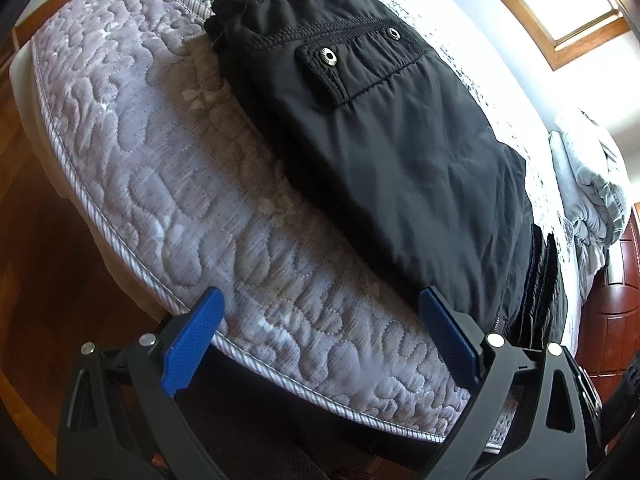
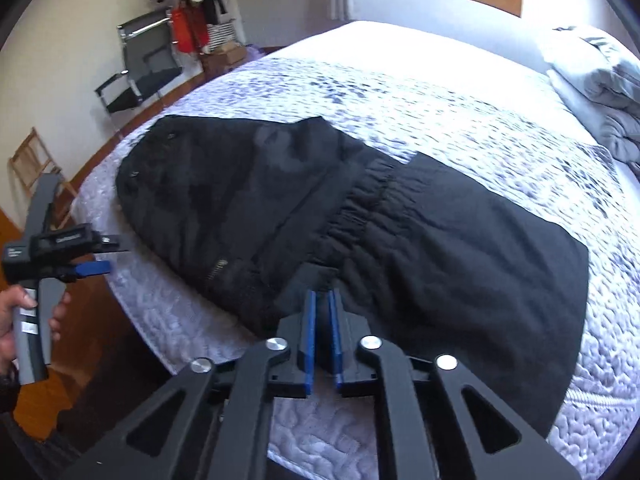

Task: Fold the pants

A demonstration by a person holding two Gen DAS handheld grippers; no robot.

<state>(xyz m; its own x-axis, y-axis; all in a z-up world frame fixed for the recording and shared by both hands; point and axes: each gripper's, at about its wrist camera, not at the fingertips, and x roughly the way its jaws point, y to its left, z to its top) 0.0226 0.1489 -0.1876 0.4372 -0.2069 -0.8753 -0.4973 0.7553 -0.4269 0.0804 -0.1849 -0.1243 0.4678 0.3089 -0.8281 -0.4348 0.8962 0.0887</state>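
The black pants (image 2: 320, 216) are lying folded on the quilted mattress (image 1: 168, 184) of the bed, close to the near edge, with the elastic waistband bunched up around the middle in the right wrist view. The left tool (image 1: 320, 344) hangs just off the edge of the mattress with its blue pads (image 1: 192, 344) spread wide and nothing between them; the right-hand pad sits right by the pants' fabric, but I can't tell if it actually touches. From the right wrist view you can see the left tool (image 2: 90, 268) out to the side, level and pointing in toward the bed, with the person's left hand (image 2: 24, 320) wrapped around the grey handle. The right tool (image 2: 322, 328) is low over the near edge of the pants with its pads almost together; the sliver between them just looks dark, so I honestly can't tell if it's pinching fabric or not. A grey blanket (image 2: 612, 104) is piled at the far end of the bed, partly cut off by the frame. The pants' surface in the right view is mostly a dark blur.
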